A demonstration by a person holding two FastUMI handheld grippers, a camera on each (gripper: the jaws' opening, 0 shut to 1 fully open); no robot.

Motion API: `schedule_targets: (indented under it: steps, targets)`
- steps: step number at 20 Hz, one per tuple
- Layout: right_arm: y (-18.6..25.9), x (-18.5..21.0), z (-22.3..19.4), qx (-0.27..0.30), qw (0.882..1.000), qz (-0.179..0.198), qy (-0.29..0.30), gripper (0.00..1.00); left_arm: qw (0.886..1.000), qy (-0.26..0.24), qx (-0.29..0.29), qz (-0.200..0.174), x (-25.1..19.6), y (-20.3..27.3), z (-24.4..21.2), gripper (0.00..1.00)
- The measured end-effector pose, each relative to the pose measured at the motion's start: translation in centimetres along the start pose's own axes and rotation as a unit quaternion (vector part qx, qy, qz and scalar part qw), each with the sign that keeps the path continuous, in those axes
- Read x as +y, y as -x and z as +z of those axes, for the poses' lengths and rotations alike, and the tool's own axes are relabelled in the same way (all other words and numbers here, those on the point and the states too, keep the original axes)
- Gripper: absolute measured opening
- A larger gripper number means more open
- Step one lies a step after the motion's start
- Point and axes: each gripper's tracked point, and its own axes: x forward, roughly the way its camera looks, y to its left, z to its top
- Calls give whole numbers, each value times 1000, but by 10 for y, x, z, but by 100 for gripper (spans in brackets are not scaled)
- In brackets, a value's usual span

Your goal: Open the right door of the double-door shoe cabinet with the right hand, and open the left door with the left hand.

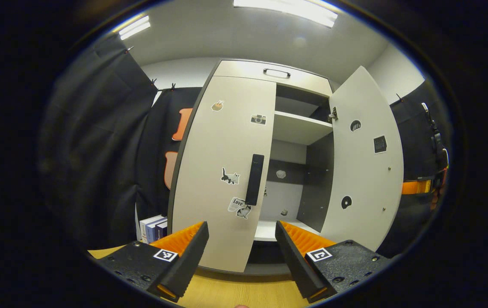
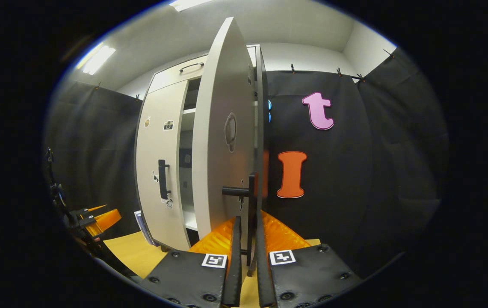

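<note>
- Nearest, in the left gripper view, the left tool point(image 1: 241, 239) is seen released, its two fingers point(image 1: 192, 250) spread wide apart with nothing between them.
- Beneath that tool, a wood-toned counter point(image 1: 235, 291) is shown, on which the shoe cabinet point(image 1: 269, 72) stands.
- Directly ahead of the left tool, the left door point(image 1: 222, 171) is found shut, apart from the fingers; its dark vertical handle point(image 1: 254, 179) lies near the door's inner edge, above and between the spread fingers.
- Several small stickers point(image 1: 230, 176) are fixed to the left door's face.
- Beside the cabinet's left side, a few books point(image 1: 154, 228) are stood upright on the counter.
- In the right gripper view, the right tool point(image 2: 248, 239) is seen clenched on the right door's handle point(image 2: 251, 214): the vertical bar is pinched between both fingers.
- The right door point(image 2: 222, 141) is swung well open and is seen nearly edge-on from this camera.
- In the left gripper view, the same right door point(image 1: 363, 162) is shown standing outward, its inner face turned to the camera.
- Through the opening, a pale shelf point(image 1: 299, 126) and the dark interior behind it are exposed.
- Farther off, at the lower left of the right gripper view, the left tool point(image 2: 98, 220) is visible in front of the cabinet.
- Above the doors, a drawer front with a slim handle point(image 1: 276, 72) is located.
</note>
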Motion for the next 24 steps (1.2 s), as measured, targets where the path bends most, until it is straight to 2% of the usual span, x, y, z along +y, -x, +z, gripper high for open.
schedule_targets:
  steps: [3,4,5,8,9,10,12,14,15,16,19,22,23,24]
  targets:
    - [16,-1,-8,3,1000,-4,-5,24,1000,-24,-6,1,-2,-11,8,92]
    - [21,-4,-11,4,1000,-10,-8,17,1000,-24,-6,-1,-4,-17,11,94]
    - [28,-6,-12,4,1000,-14,-9,24,1000,-19,-4,-7,-9,-23,12,94]
    - [48,-14,-14,-4,999,-31,-12,25,999,-1,-2,-32,-26,-48,18,94]
    - [56,-18,-13,-12,999,-38,-15,38,999,-4,-1,-42,-32,-56,20,92]
    - [64,-24,-11,-20,998,-48,-21,46,999,-13,-2,-47,-35,-65,23,94]
    - [80,-32,-8,-35,997,-62,-32,73,998,-31,-11,-54,-39,-82,32,92]
    - [99,-39,-6,-49,995,-76,-35,100,998,-34,-14,-58,-44,-100,37,94]
    - [103,-45,-5,-54,995,-82,-34,90,998,-33,-13,-56,-44,-111,39,94]
    - [110,-47,-6,-56,994,-89,-30,99,998,-35,-12,-50,-41,-124,40,94]
    - [124,-54,-9,-59,992,-107,-6,99,997,-63,-3,-38,-31,-167,38,94]
    - [134,-62,-8,-60,990,-130,16,99,998,-56,21,-31,-29,-197,29,94]
    - [135,-61,-7,-60,989,-132,19,98,998,-51,30,-32,-29,-205,24,96]
    - [137,-62,-8,-59,989,-135,22,98,998,-49,34,-35,-31,-212,21,94]
